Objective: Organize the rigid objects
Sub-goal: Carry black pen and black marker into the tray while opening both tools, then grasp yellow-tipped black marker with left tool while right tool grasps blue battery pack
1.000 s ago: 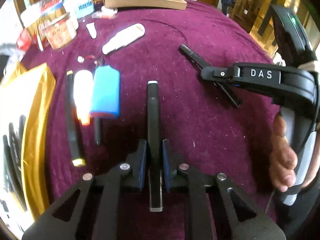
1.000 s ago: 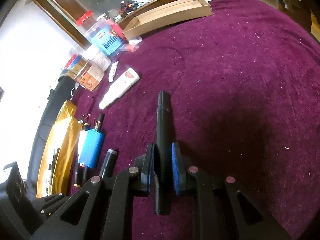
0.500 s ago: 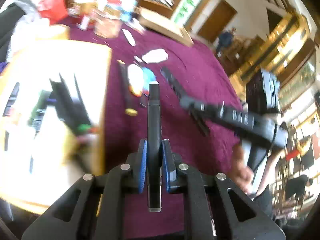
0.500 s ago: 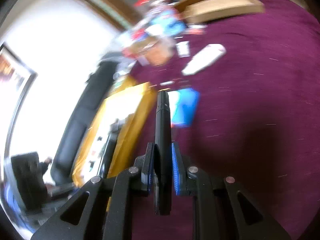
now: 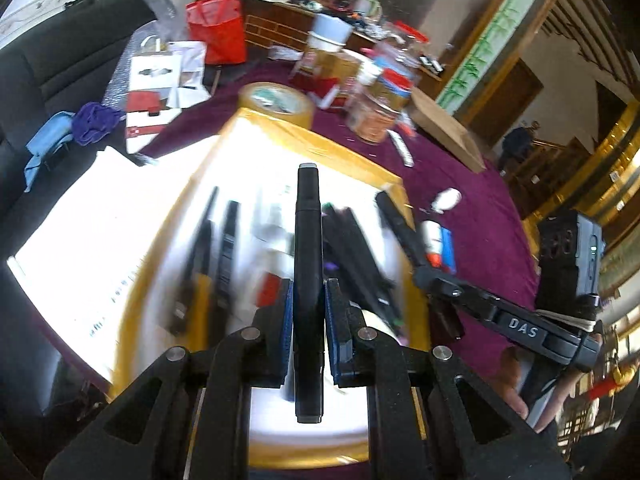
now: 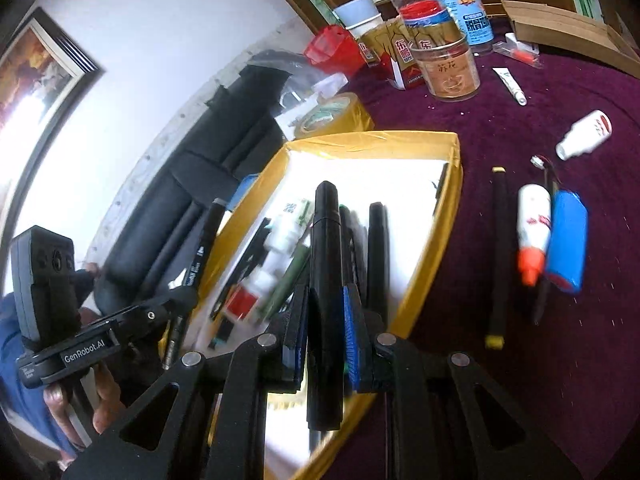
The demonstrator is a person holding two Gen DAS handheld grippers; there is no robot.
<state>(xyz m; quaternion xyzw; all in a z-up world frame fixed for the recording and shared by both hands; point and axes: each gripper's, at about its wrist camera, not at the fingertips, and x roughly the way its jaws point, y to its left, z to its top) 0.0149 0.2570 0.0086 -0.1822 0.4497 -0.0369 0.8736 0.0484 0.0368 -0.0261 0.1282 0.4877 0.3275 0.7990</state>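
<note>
Readable marks I can log from my feeds:

1. "DAS", white letters on the black body of the right claw [image 5: 400,236], seen from the left wrist view.
2. "GenRobot.AI", white letters on the black body of the left claw [image 6: 202,256], seen from the right wrist view.
3. Chinese characters on the clear jar [image 6: 450,70] and the cartons behind it; I cannot read them surely.

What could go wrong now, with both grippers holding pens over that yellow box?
The yellow box is already crowded, so a dropped pen might land crosswise on the pile. The left gripper and right gripper are close together and could bump. Each black pen is pinched narrowly and might swivel.
</note>
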